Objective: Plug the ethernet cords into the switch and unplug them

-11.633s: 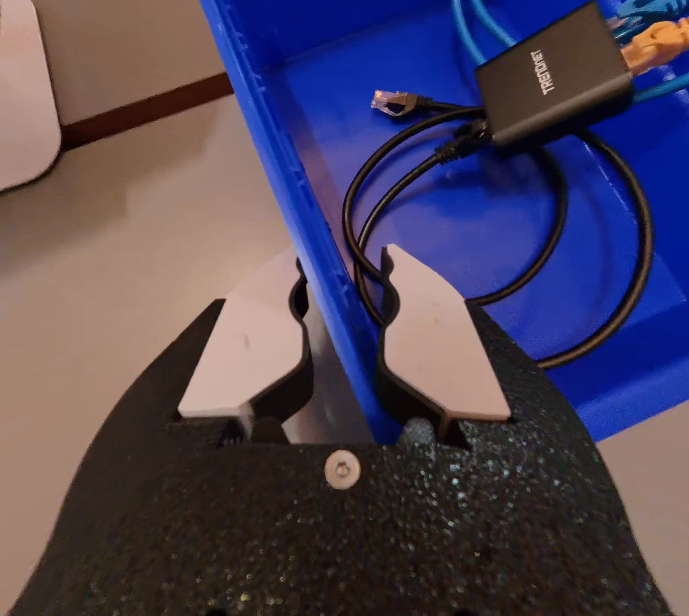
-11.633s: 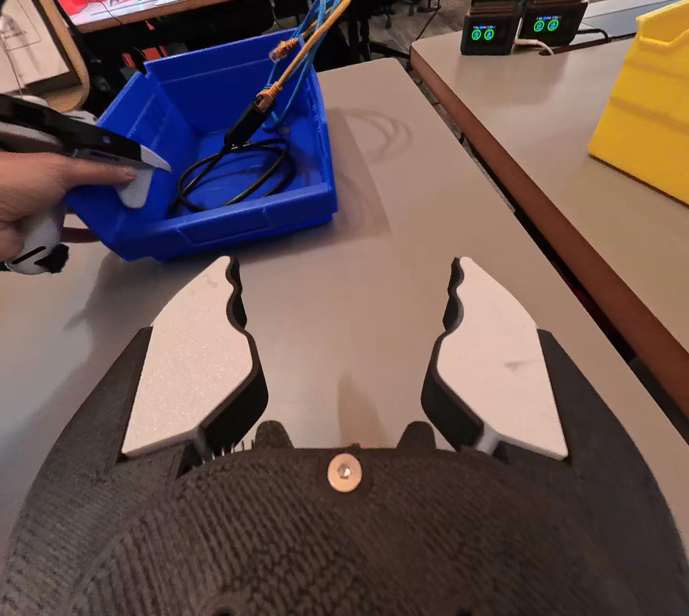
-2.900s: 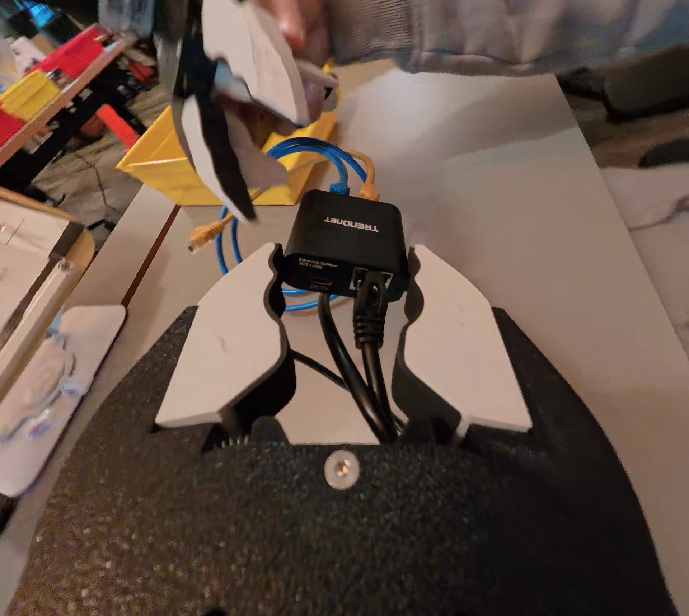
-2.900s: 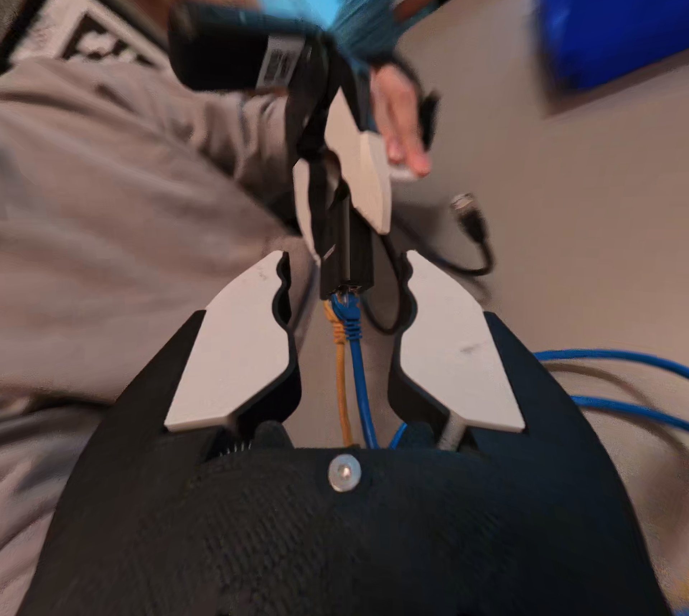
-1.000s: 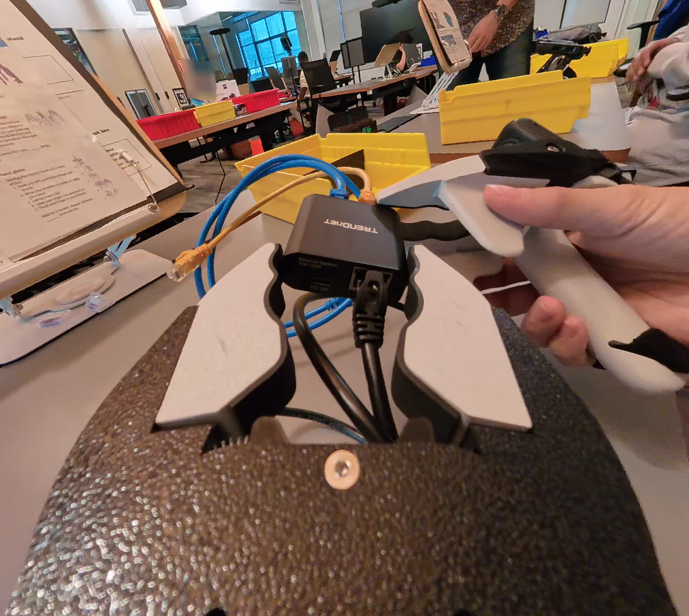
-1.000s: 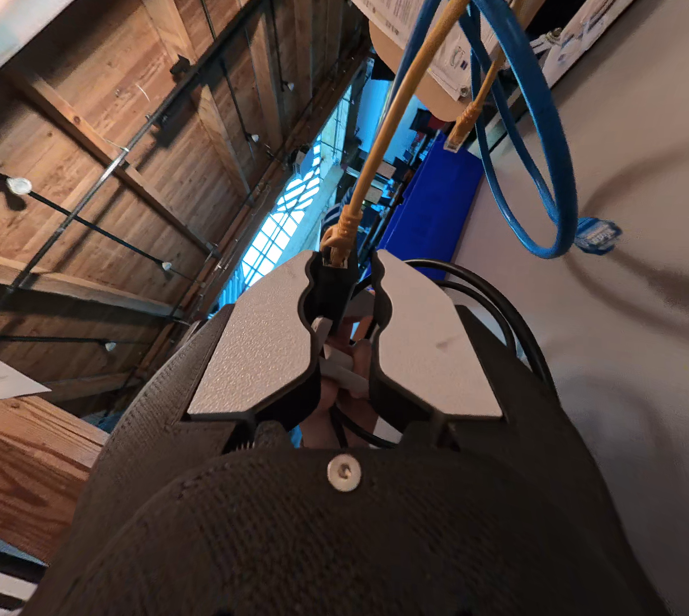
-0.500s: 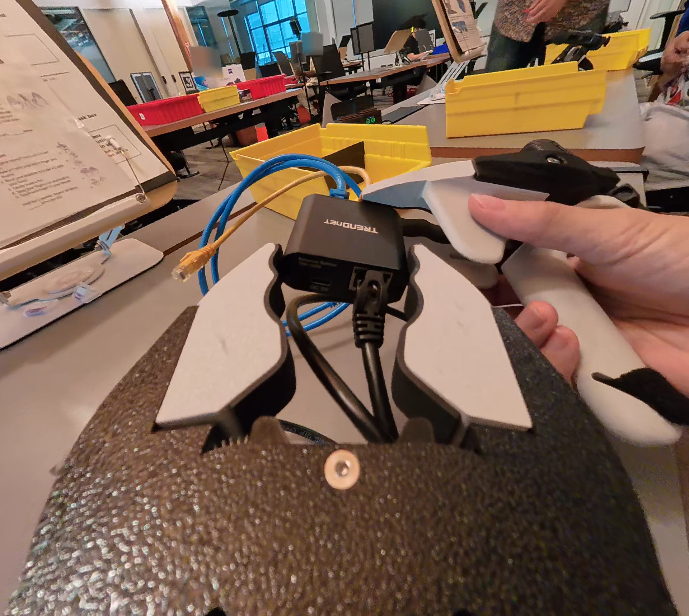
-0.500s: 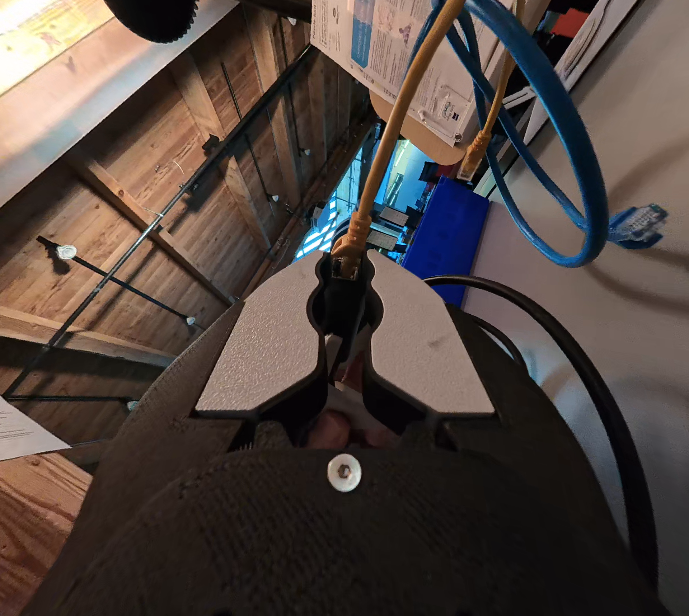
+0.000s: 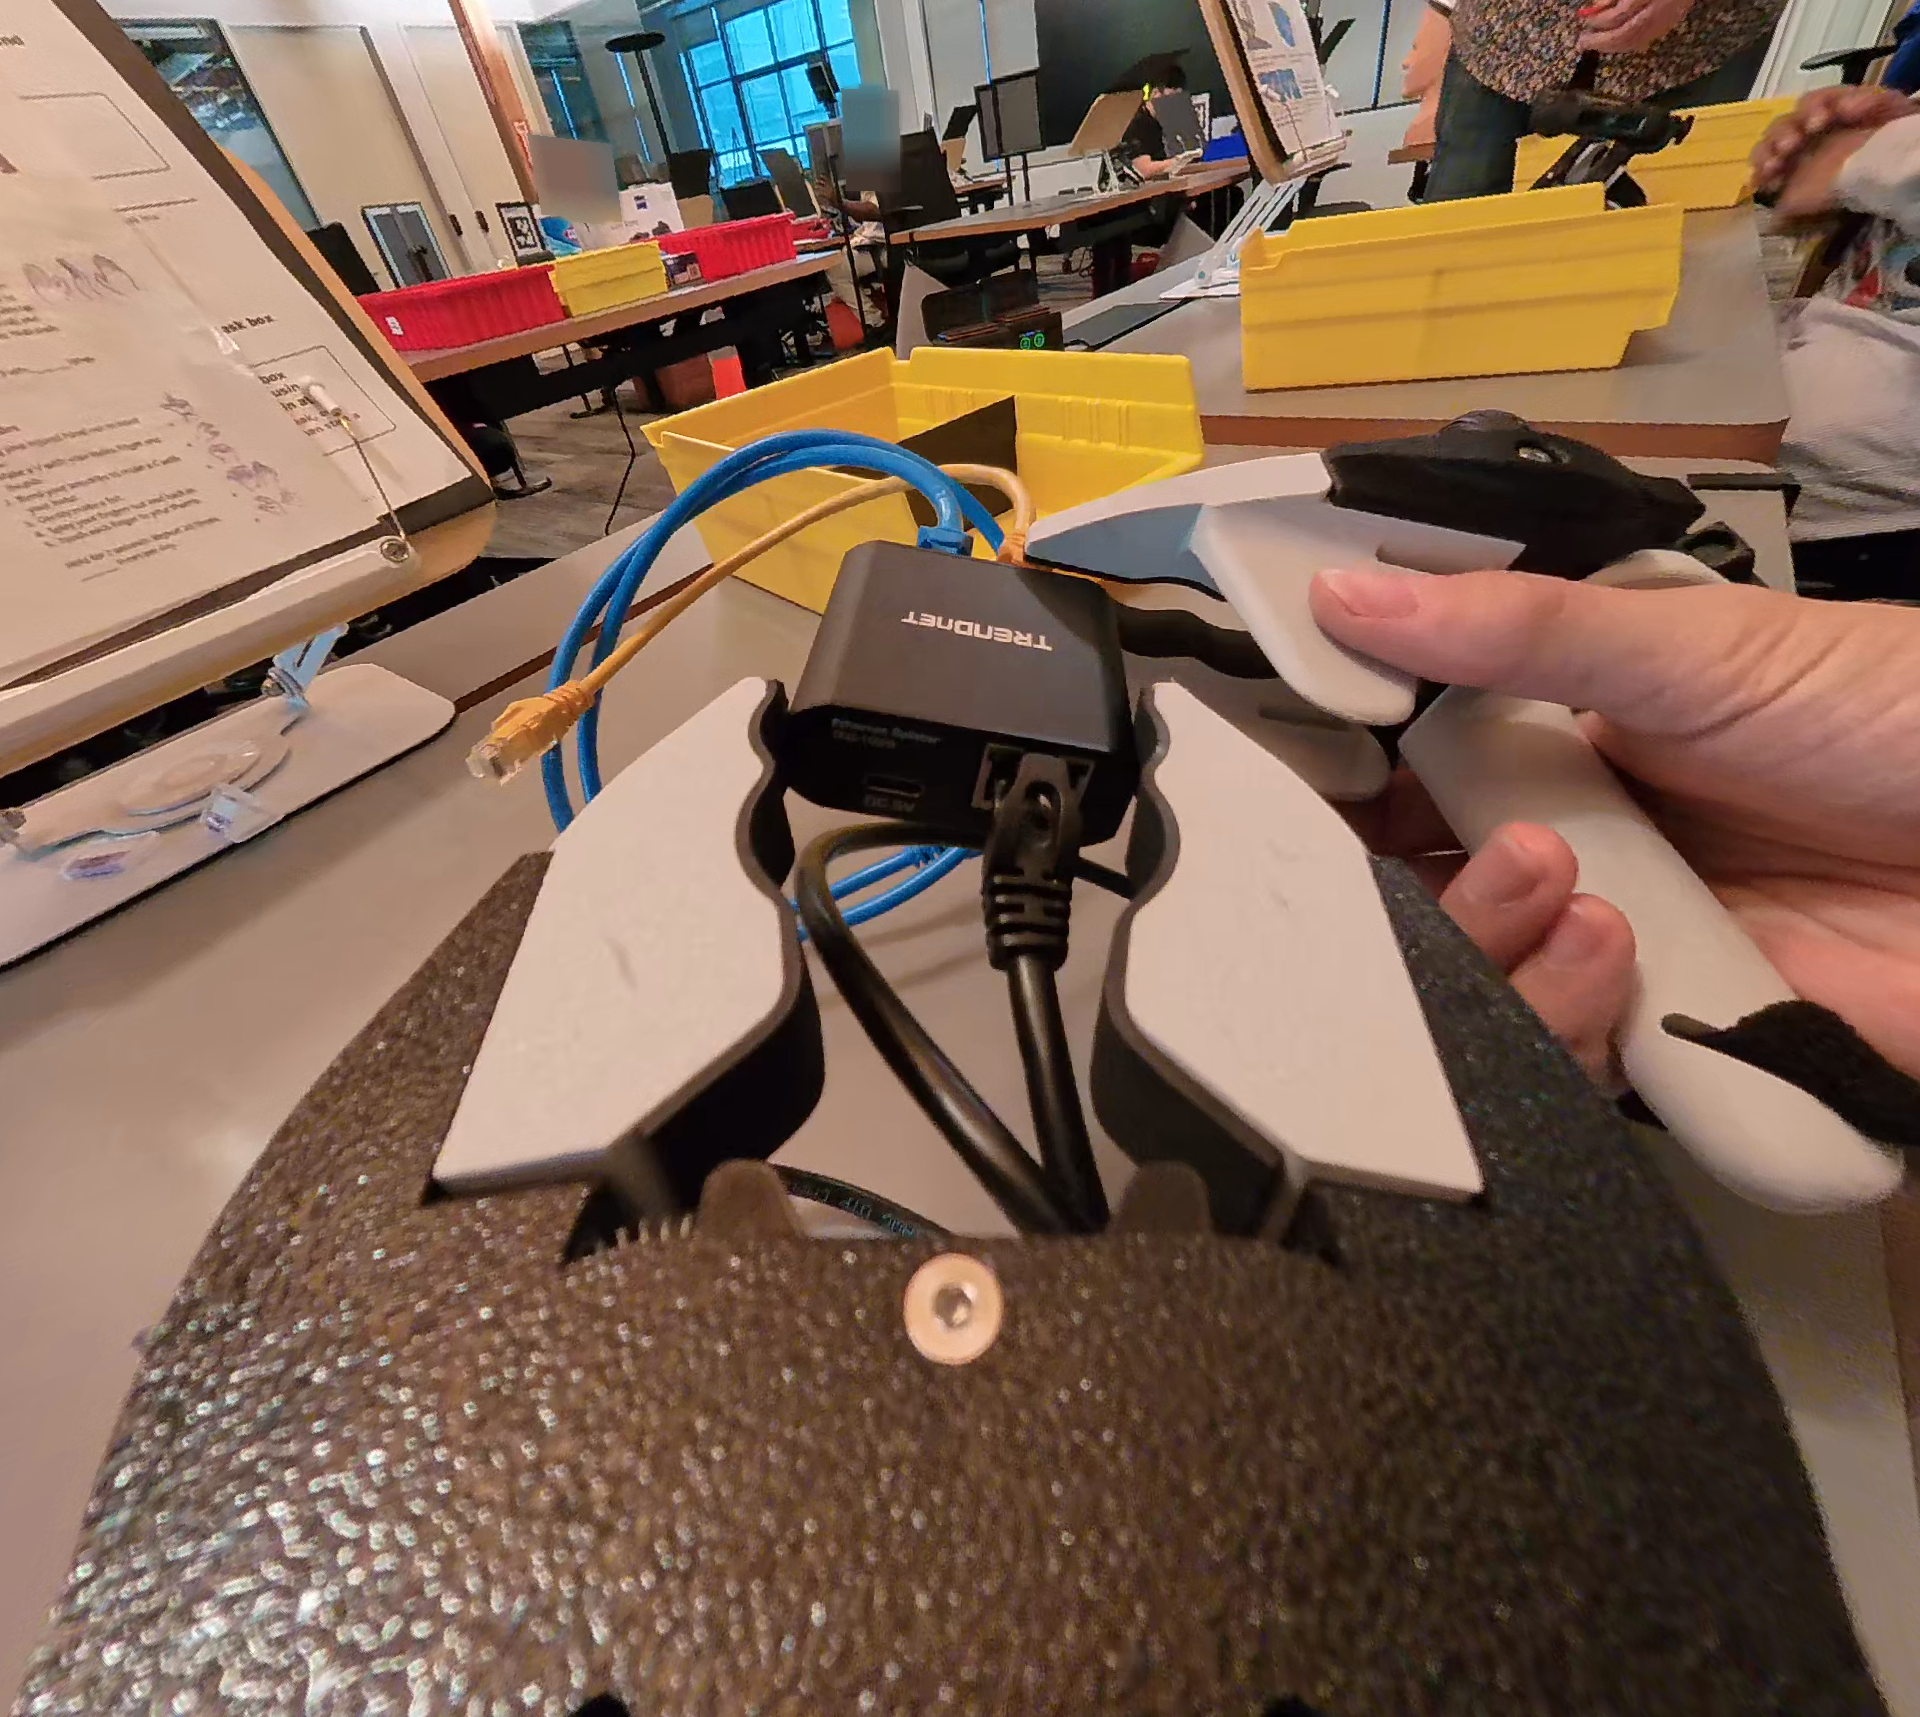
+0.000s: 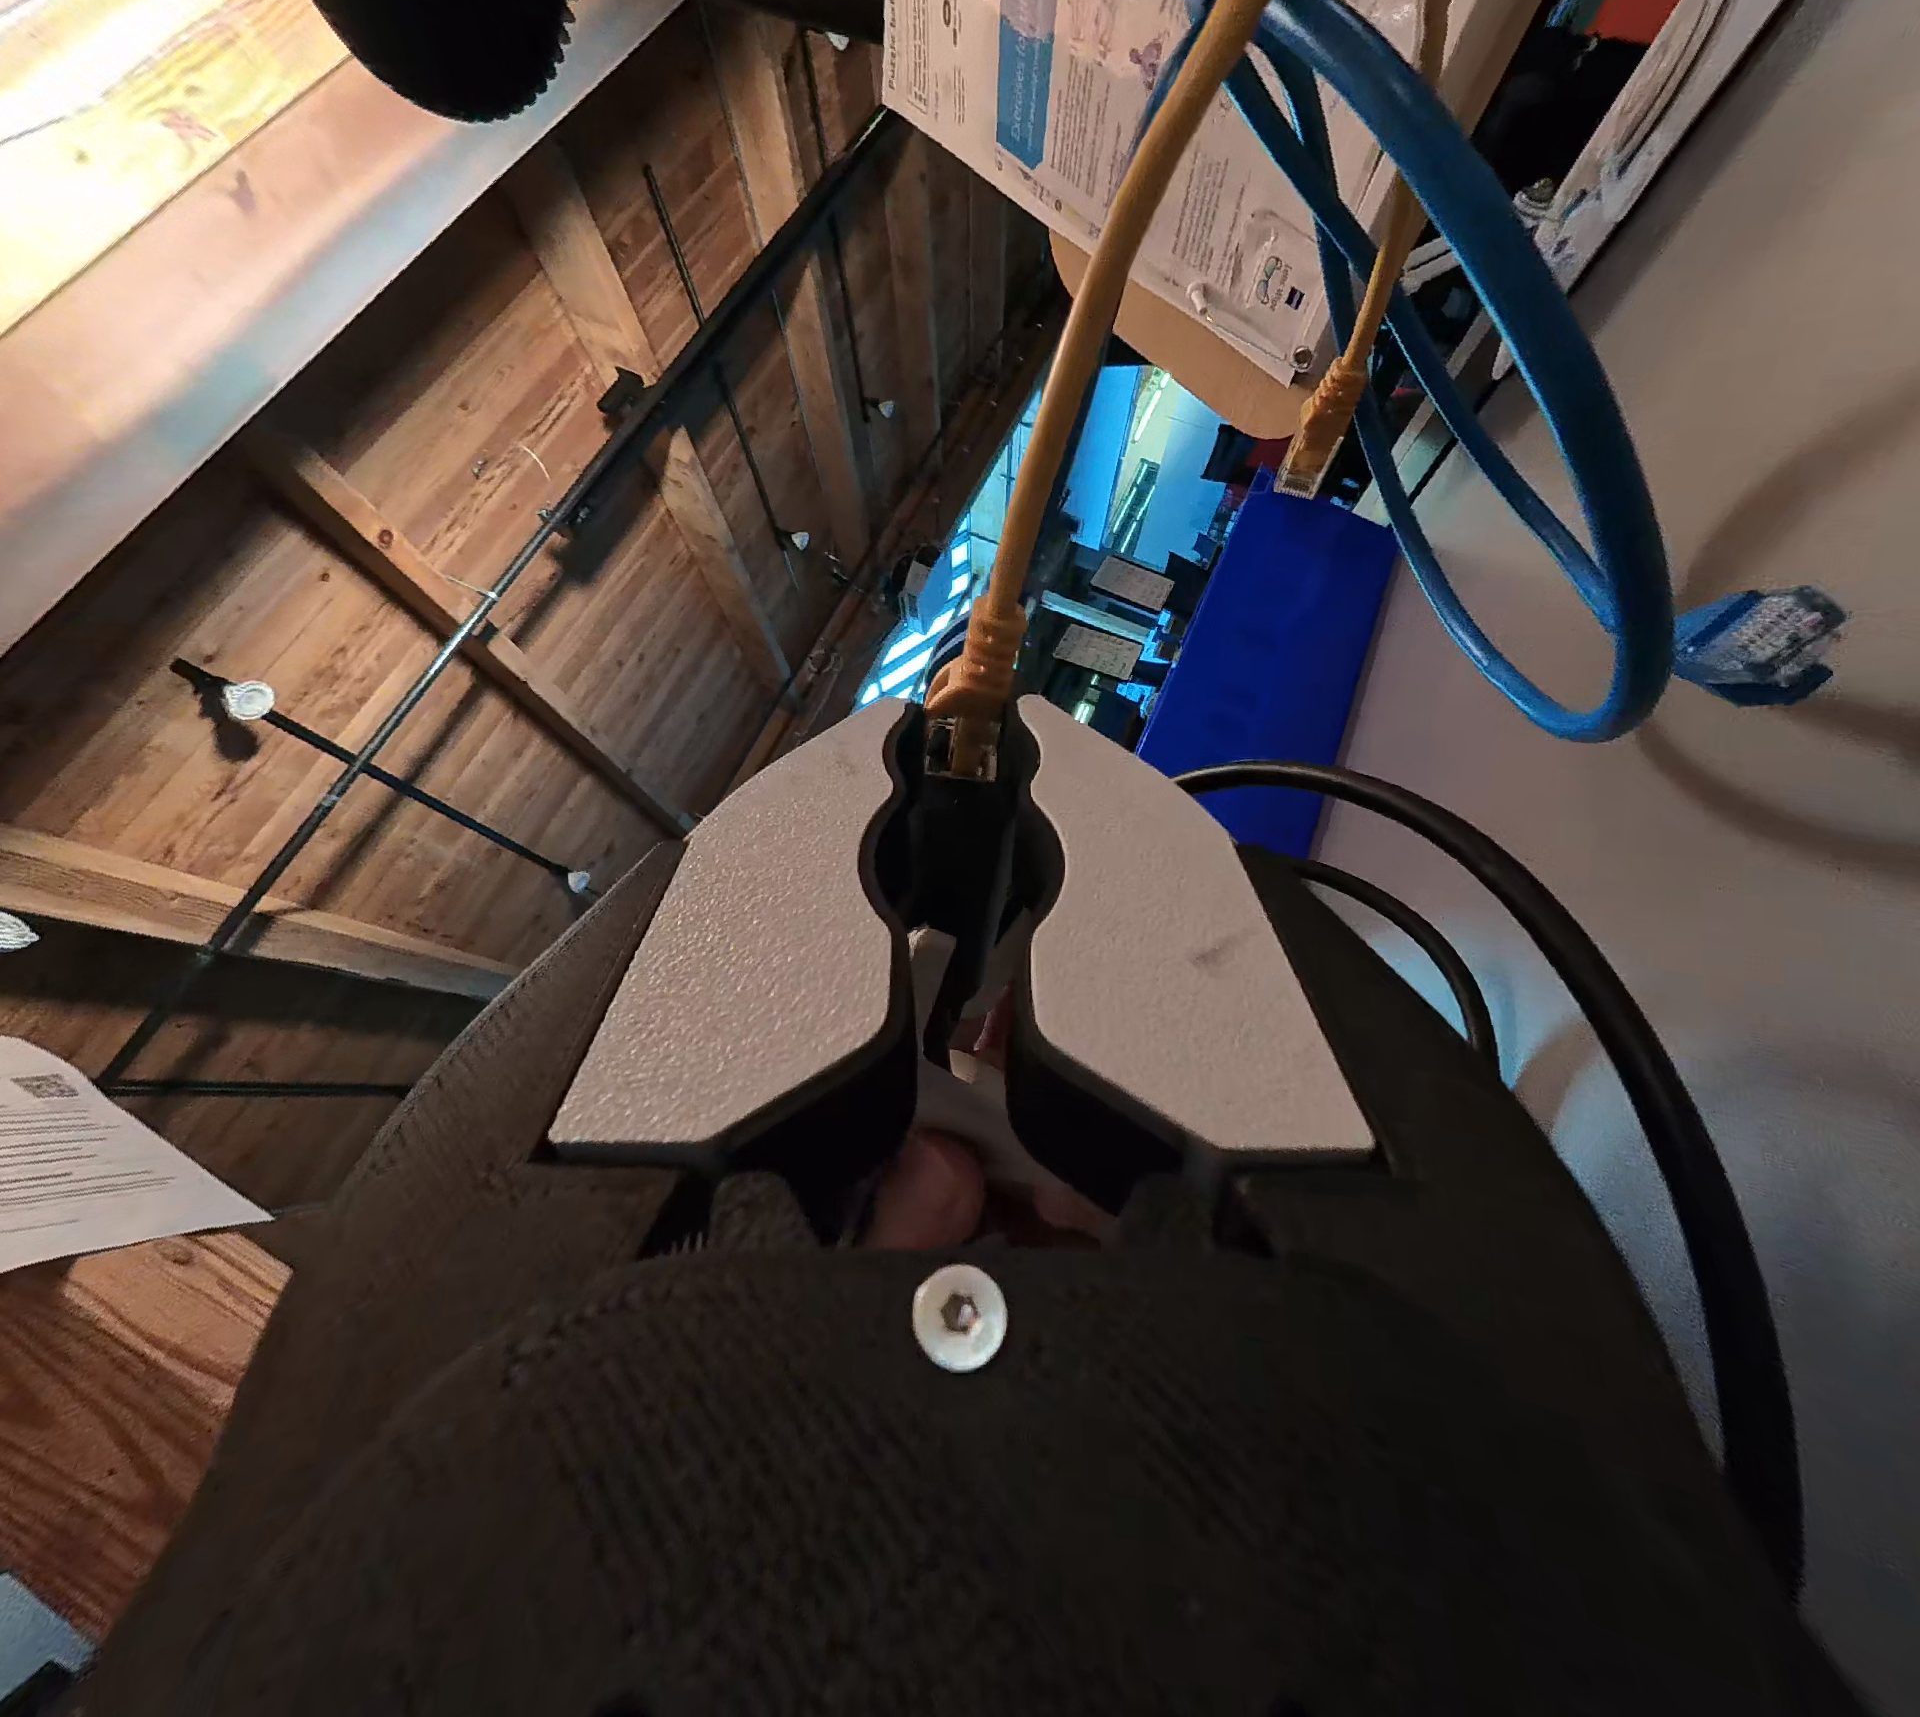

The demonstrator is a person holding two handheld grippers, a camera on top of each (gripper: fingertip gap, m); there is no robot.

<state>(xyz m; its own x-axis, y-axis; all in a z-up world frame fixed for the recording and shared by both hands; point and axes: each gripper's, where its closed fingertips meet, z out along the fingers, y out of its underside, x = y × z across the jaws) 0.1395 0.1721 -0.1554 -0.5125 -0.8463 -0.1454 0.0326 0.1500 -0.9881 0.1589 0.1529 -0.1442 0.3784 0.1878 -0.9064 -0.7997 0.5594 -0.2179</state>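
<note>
We see the black switch (image 9: 961,665) held off the grey table (image 9: 208,1023) between the two pale fingers of the left gripper (image 9: 956,732), which press on its two sides; the grip is closed on the box. A black cord (image 9: 1023,888) is plugged into the port facing the camera and runs back between the fingers, with a second loop of black cable beside it.

On the far face a blue cord (image 9: 665,545) and an orange cord (image 9: 727,566) are both plugged in. The orange cord's free plug (image 9: 514,732) hangs loose to the left, just above the table.

The right gripper (image 9: 1049,540), held in a hand (image 9: 1704,794), reaches in from the right to that far face. In its own view its fingers (image 10: 779,929) are closed around the edge of the switch (image 10: 951,846), and the orange cord's plug (image 10: 971,701) sits in the port just at the fingertips. The blue loop (image 10: 1507,337) arcs beyond.

Around: a yellow bin (image 9: 1049,410) right behind the switch, a tilted board with paper sheets (image 9: 156,379) at left, a blue bin (image 10: 1268,670) farther off.
</note>
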